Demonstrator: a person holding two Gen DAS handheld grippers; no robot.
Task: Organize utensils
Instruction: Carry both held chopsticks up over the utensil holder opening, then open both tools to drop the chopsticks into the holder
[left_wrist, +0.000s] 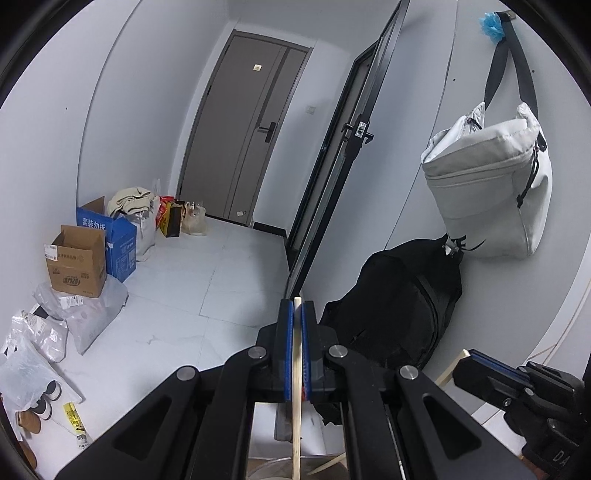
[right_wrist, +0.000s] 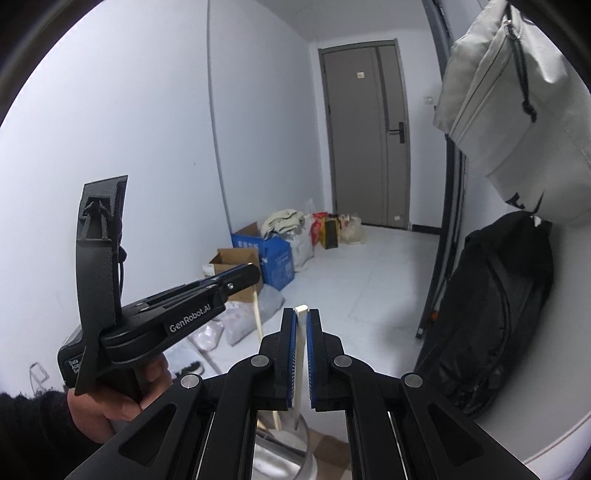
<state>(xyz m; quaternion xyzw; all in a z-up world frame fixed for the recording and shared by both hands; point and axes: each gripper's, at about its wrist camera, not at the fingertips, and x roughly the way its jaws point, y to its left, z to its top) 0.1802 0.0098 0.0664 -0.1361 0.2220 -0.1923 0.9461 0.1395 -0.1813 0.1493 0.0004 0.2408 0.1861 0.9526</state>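
both grippers are held out over the pale tiled floor (left_wrist: 177, 280) of a hallway, pointing toward a grey door (left_wrist: 255, 122) at the far end. the left gripper (left_wrist: 297, 306) has its 2 blue pads pressed tight on a thin pale wooden stick (left_wrist: 295, 369), a chopstick by the look of it; its upper end pokes just past the fingertips and the rest runs down between the jaws toward the lower edge of the view, where the rim of a clear round container (left_wrist: 280, 467) shows, though i cannot tell whether the stick touches it. the right gripper (right_wrist: 302, 314) is clamped the same way on a second pale stick (right_wrist: 300, 362), squarer in section, its tip just above the pads and its lower part dropping toward a rounded metal container (right_wrist: 295, 454) below. in the right wrist view a hand (right_wrist: 110, 402) in a dark sleeve carries the left gripper, with its stick hanging beneath the jaws.

along the left wall near the door sit a brown cardboard box (left_wrist: 77, 262), a blue box (left_wrist: 118, 240) and several plastic bags (left_wrist: 85, 314). on the right wall a grey bag (left_wrist: 491, 192) hangs by a black strap, and a black backpack (left_wrist: 402, 302) leans beneath it.
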